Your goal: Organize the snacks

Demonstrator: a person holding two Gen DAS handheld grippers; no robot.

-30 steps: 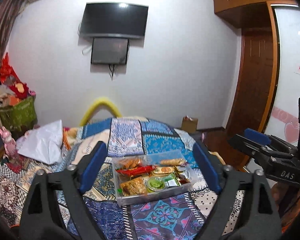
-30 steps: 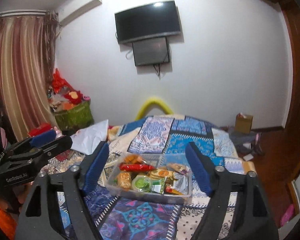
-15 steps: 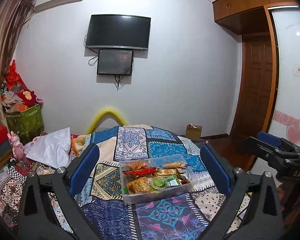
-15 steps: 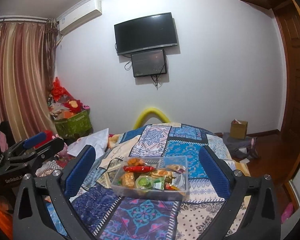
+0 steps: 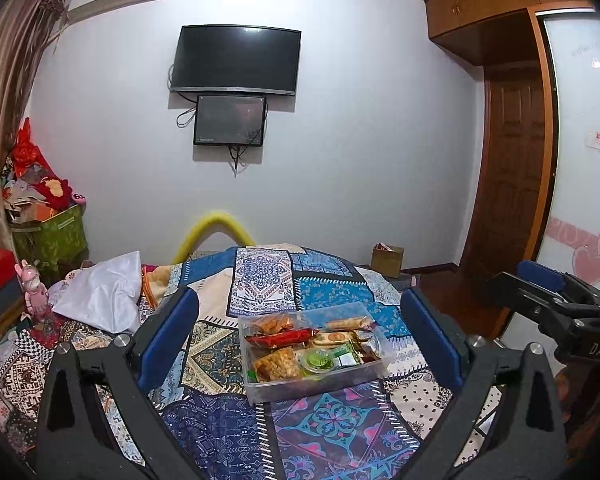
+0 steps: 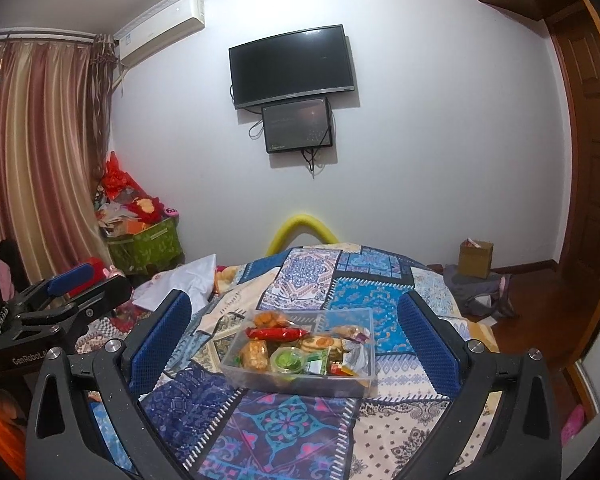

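Observation:
A clear plastic box (image 5: 300, 394) of snacks rests on the patterned bedspread (image 5: 332, 420). It holds a red packet (image 5: 280, 336), a green cup (image 5: 318, 360), an orange cracker bag (image 5: 278, 364) and several small wrapped pieces. My left gripper (image 5: 299, 298) is open, its blue pads wide on either side of the box and short of it. In the right wrist view the same box (image 6: 300, 382) lies ahead of my open right gripper (image 6: 292, 300). Nothing is between either pair of jaws. Each gripper shows at the edge of the other's view.
A white cloth (image 5: 100, 296) lies on the bed's left. Behind it stand a green basket (image 5: 52, 240) and a yellow foam arc (image 5: 216, 224). A cardboard box (image 6: 476, 258) and clothes (image 6: 480, 292) are on the floor at the right, near a wooden door (image 5: 512, 184).
Both pairs of jaws have spread wider. Both grippers have drawn back a little from the snack box, which now looks smaller and farther off.

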